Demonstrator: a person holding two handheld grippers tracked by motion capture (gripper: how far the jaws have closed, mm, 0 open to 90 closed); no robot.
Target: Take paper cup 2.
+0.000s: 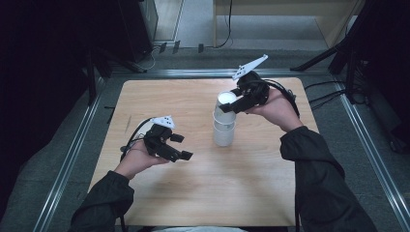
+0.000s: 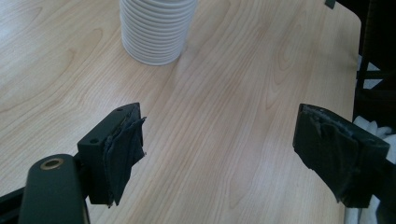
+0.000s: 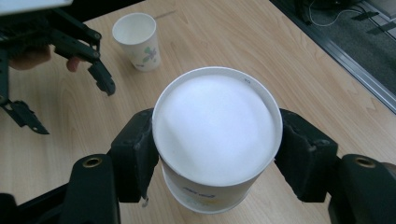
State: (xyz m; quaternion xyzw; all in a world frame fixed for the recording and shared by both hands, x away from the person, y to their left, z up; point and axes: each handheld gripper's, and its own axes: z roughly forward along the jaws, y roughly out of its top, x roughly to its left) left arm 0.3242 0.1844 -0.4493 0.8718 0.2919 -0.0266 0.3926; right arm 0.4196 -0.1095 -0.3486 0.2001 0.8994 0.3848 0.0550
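High view: right gripper (image 1: 235, 100) clamps the top paper cup (image 1: 226, 101) on the cup stack (image 1: 224, 131), frame centre.
Left gripper view: left gripper (image 2: 217, 149) wide open, holding nothing.
Right gripper view: single cup (image 3: 137, 41) upper left, seemingly unstacked.

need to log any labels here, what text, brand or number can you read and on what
None can be read.
Top cup of the cup stack: small mark at its rim, blue and yellow print low on its wall, both too blurred.
Single cup: a coloured motif, no letters legible.
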